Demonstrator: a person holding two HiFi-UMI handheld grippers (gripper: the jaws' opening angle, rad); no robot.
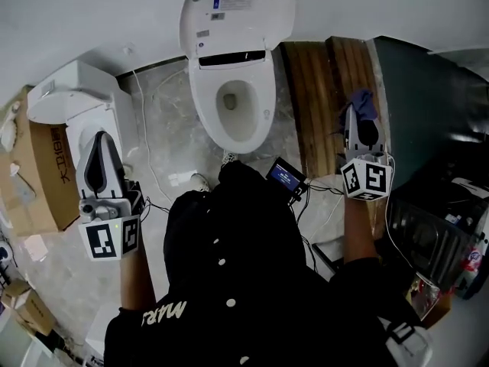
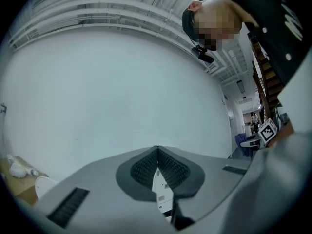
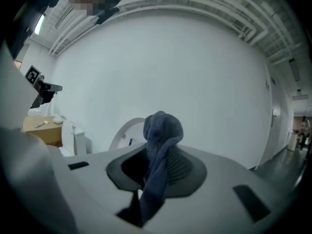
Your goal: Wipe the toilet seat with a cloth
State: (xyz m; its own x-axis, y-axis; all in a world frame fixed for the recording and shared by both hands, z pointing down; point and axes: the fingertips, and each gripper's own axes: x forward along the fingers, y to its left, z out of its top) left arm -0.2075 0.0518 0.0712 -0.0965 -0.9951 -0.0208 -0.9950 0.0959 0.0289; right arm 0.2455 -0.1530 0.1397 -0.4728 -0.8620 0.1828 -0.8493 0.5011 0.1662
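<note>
Faces a white toilet [image 1: 229, 140] from its front, with lid [image 1: 237, 10] tipped up at the far end and toilet seat [image 1: 200, 102] down around the open bowl.

Right of the toilet and well apart from it: the right gripper [image 1: 356, 125], over brown wooden boards [image 1: 317, 82] that run alongside the toilet. Clamped tight on a blue cloth [image 1: 364, 104]. In the right gripper view, bunched into a ribbed knot [image 3: 162, 128] above the jaw tips and trailing down between the dark pads [image 3: 184, 168], with the raised lid [image 3: 123, 136] just behind to the left. Nowhere in contact with the toilet seat.

Left of the toilet's front, likewise well apart from it: the left gripper [image 1: 102, 138], nose aimed the same way as the toilet's length. Closed tip to tip in the left gripper view [image 2: 157, 152], gripping nothing; only a narrow slit lower down between the ribbed pads [image 2: 179, 172], with a sliver of white showing through.

Further left of the toilet, a second white fixture [image 1: 72, 102], and beyond that a cardboard box [image 1: 34, 178]. Just in front of the toilet, slightly to its right, a small device [image 1: 285, 176] with a blue screen and trailing cables.
</note>
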